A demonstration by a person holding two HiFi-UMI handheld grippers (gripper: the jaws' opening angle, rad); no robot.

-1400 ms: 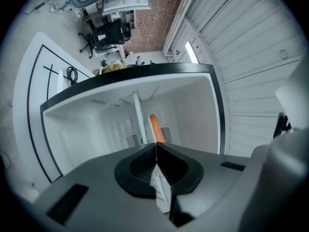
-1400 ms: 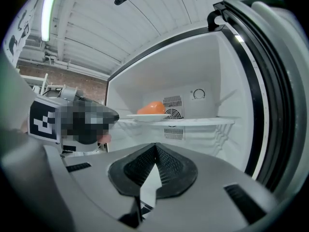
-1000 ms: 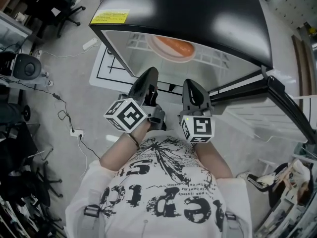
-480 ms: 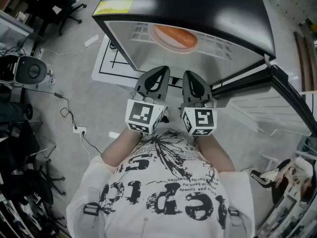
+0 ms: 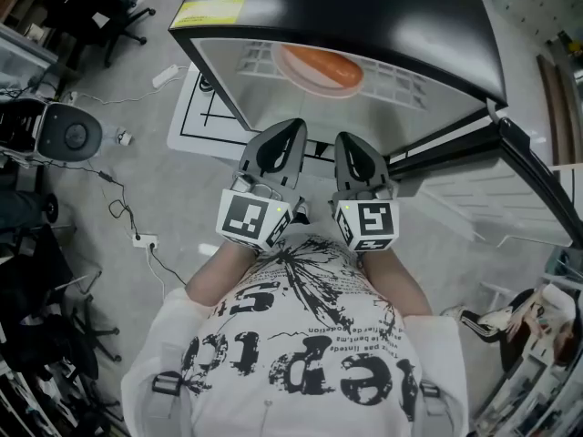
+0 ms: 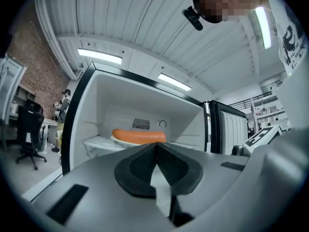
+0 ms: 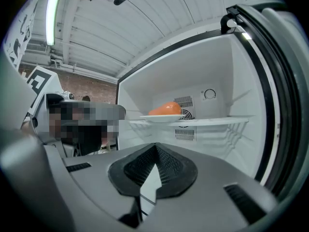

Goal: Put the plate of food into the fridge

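Note:
The white plate (image 5: 314, 73) with an orange sausage-like food (image 5: 321, 63) rests on the wire shelf (image 5: 392, 89) inside the open fridge (image 5: 364, 16). The food (image 6: 139, 136) shows on that shelf in the left gripper view, and the plate (image 7: 164, 117) in the right gripper view. Both grippers hang side by side in front of the fridge, close to my chest. My left gripper (image 5: 284, 131) is shut with nothing in it. My right gripper (image 5: 351, 144) is also shut and empty.
The fridge door (image 5: 528, 198) stands open to the right, with white door shelves (image 5: 492, 217). A floor mat with black lines (image 5: 205, 121) lies under the fridge. Cables and a power strip (image 5: 137, 240) lie at left, near a round grey appliance (image 5: 68, 133) and office chairs (image 5: 91, 7).
Both grippers have drawn back from the fridge toward my chest. The left one swung in beside the right. The plate stays on the shelf.

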